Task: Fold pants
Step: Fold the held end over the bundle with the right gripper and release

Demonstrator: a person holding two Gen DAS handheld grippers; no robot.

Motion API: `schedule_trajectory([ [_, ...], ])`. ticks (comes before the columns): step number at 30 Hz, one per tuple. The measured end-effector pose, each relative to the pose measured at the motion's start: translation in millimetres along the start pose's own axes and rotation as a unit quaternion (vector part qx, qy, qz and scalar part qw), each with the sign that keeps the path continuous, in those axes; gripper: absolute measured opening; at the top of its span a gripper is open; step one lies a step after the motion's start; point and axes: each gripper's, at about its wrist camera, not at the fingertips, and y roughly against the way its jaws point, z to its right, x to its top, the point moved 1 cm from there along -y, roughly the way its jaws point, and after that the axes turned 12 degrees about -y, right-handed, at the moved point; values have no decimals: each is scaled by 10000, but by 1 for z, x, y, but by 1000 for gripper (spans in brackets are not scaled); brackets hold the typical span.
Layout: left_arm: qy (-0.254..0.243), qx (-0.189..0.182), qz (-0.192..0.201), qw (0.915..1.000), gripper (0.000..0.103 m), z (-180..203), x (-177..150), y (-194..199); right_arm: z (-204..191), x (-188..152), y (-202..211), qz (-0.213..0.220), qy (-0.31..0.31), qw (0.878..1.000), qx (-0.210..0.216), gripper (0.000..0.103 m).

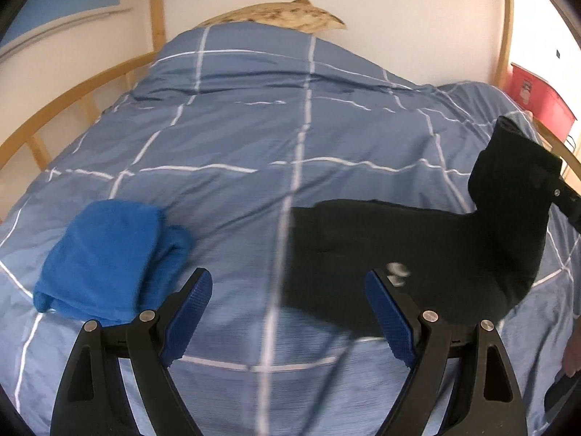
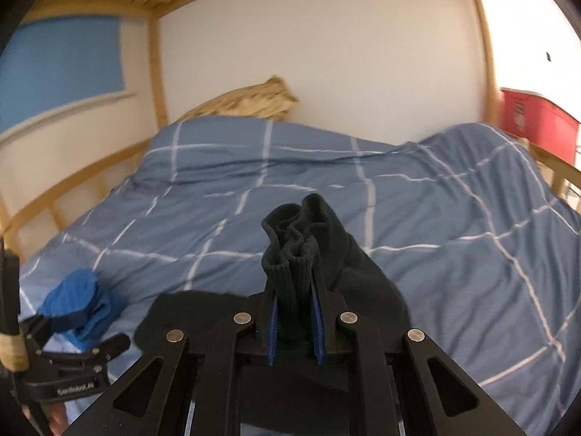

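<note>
Now the right gripper pinches the black pants' bunched cuff, lifting that end off the blue duvet for folding, while the left gripper hovers wide, empty.

Left gripper, right gripper: black linkage arms, silver rivets, blue ribbed pads.

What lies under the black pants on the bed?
Under the black pants lies the blue checked duvet; the part beneath them is covered. One ribbed end is lifted, clamped in the right gripper.
</note>
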Motion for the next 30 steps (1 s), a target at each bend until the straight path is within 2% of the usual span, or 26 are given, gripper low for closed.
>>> schedule_trajectory([
  [13,159,216,-102,9996,86,-57,-24,-10,-119,-52,-56,-646,675,9934,662,17],
  [20,266,257,-174,9992,86,-69,-32,-10,-124,-78,-84,-1237,554,9879,756,18],
  [23,315,264,-163,9990,86,-71,-32,-6,-121,-80,-88,-1413,382,9853,886,24],
  [24,325,283,-150,9990,86,-71,-32,-3,-121,-80,-88,-1490,312,9835,982,33],
  [27,303,361,-79,9989,86,-74,-33,6,-120,-78,-87,-1692,8,9769,1306,48],
  [30,325,327,35,9989,86,-76,-34,18,-116,-76,-68,-1585,-99,9777,1374,48],
])
